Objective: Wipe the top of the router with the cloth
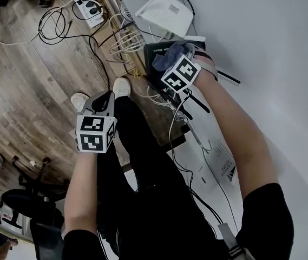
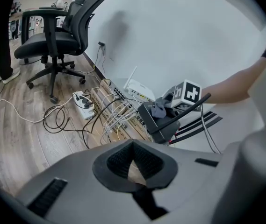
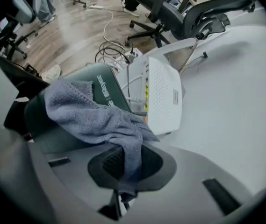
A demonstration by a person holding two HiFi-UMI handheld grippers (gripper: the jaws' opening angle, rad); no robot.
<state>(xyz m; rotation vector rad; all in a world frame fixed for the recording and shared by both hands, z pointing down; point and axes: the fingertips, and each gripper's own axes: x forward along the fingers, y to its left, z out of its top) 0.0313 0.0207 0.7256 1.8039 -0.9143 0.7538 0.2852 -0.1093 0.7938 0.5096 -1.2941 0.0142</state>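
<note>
white table (image 1: 283, 47) with a wood floor (image 1: 24, 53) off to the left, and the dark router (image 3: 102, 85) sits at the table's left edge, with a white router (image 3: 163, 94) just on its far side and the grey cloth (image 3: 90, 111) draped over its top. right gripper (image 3: 125, 160) has its fingers pinched on a fold of that cloth, while the left gripper (image 2: 133, 155) hangs well apart over the floor, fingers closed on nothing, so i'd say the wiping step is in hand. next move probably calls for dragging the cloth flat across the whole top with light pressure, minding the antennas (image 2: 182, 112).

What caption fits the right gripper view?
Grey cloth, clamped in the right gripper, draped over the dark router beside a white router.
</note>
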